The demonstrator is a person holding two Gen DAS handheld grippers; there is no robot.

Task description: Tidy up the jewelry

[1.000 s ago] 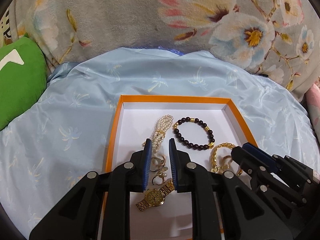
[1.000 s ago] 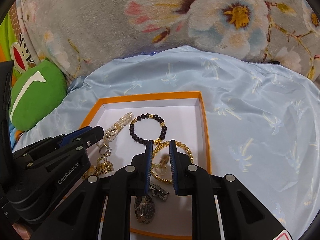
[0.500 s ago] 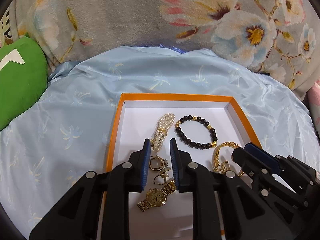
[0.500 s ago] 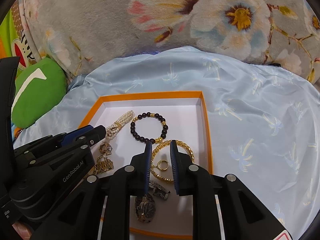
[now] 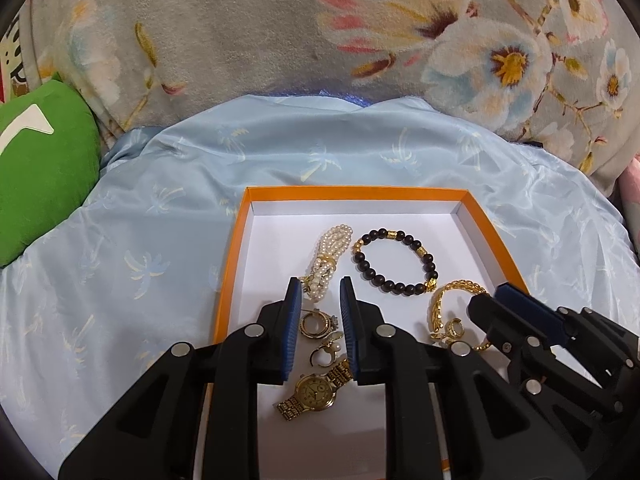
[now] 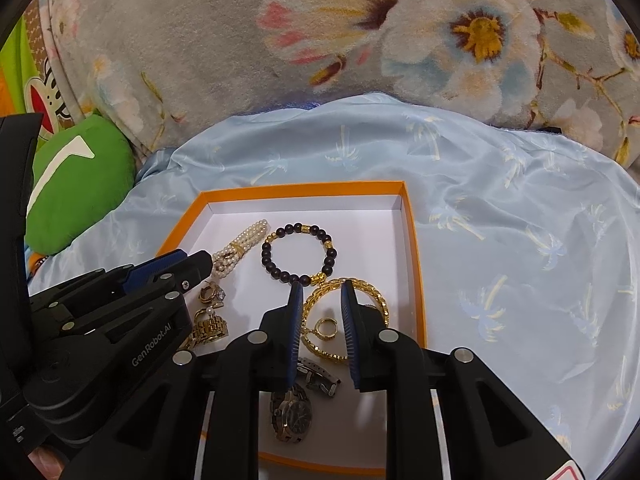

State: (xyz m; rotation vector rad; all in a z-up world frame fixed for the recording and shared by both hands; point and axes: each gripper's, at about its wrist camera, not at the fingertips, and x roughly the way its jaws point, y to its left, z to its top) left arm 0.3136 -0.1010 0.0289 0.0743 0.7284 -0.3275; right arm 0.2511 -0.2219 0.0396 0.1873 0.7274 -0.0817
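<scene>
Both tongs hang spread and empty inside the shallow orange cardboard box with a white floor (image 5: 236, 248). Left tongs (image 5: 320, 312) should drop squarely around the small gold hoop earring (image 5: 314, 323); right tongs (image 6: 320, 312) likewise around the other small gold hoop (image 6: 325, 328), clear of the gold chain bangle (image 6: 376, 300)

Left gripper (image 5: 320, 304) and right gripper (image 6: 319, 308): matte black plastic bodies with triangular cut-outs, each arm studded with round silver screw heads. The jaws carry blue ribbed pads on their inner faces; white lettering "GenRobot.AI" runs along the left gripper's side, and a red-and-white label marks the right gripper's lower corner
</scene>
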